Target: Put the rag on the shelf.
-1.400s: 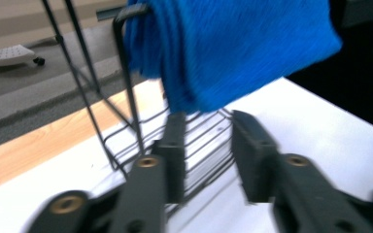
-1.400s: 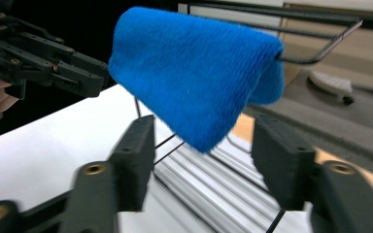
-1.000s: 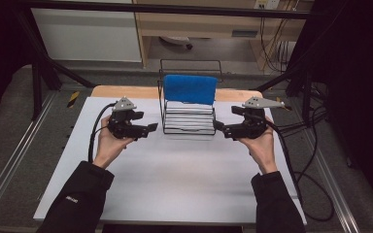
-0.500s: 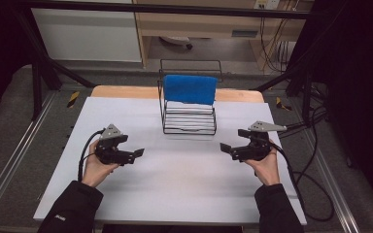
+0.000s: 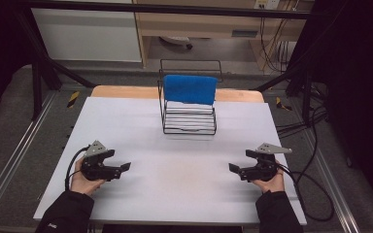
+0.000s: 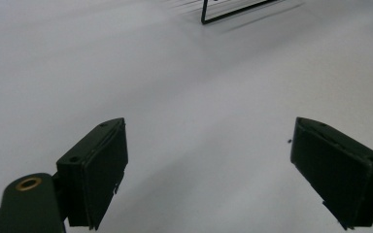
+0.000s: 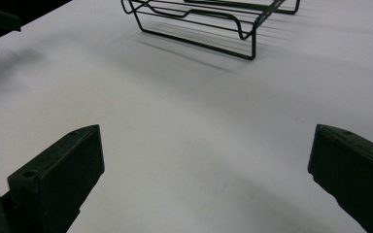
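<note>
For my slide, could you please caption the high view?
Both open tools, left tool and right tool, rest low on the white table, apart from the wire rack holding a blue cloth.

Lower left of the frame: left hand-held gripper, black with a grey 3-cornered plate and black looping cable. Lower right: matching right hand-held gripper. Both sleeves black; 2 blocky jaws each.

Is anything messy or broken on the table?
Nothing stands out. The black wire rack stands upright on the white table with the blue cloth draped neatly over its back. The left gripper and right gripper are open and hold nothing.
</note>
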Motion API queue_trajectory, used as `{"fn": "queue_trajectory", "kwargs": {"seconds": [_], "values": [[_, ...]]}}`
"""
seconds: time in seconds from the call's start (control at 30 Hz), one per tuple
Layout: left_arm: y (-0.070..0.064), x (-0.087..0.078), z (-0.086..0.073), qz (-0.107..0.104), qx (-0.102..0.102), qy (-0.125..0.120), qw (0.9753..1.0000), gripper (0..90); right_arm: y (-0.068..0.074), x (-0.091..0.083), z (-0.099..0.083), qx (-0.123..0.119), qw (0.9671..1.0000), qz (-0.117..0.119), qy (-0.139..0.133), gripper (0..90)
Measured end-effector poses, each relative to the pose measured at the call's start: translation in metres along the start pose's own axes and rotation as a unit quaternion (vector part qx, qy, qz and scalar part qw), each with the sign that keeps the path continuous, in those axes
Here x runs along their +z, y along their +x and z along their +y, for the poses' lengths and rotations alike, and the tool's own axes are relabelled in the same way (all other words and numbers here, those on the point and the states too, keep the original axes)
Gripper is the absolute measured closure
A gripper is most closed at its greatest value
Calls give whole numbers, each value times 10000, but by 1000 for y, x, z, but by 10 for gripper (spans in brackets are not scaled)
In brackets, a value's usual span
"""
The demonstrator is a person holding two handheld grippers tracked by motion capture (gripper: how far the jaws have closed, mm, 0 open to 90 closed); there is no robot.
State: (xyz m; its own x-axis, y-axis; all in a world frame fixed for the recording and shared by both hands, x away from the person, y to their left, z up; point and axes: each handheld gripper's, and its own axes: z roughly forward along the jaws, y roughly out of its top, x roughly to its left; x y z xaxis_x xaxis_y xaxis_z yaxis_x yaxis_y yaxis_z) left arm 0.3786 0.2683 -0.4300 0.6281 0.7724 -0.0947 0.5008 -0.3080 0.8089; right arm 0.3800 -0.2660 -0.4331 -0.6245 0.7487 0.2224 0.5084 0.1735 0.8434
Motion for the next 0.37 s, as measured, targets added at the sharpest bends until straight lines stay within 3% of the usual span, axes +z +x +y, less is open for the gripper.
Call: {"fn": "queue_trajectory", "kwargs": {"seconds": [0.17,0.37], "values": [[4,-5,-8,0,-75,-55,10000,133,-5,-6,-13,67,10000,-41,32,4],[5,-9,-11,15,-53,-145,9999,133,-4,-8,-15,53,10000,-14,17,4]]}}
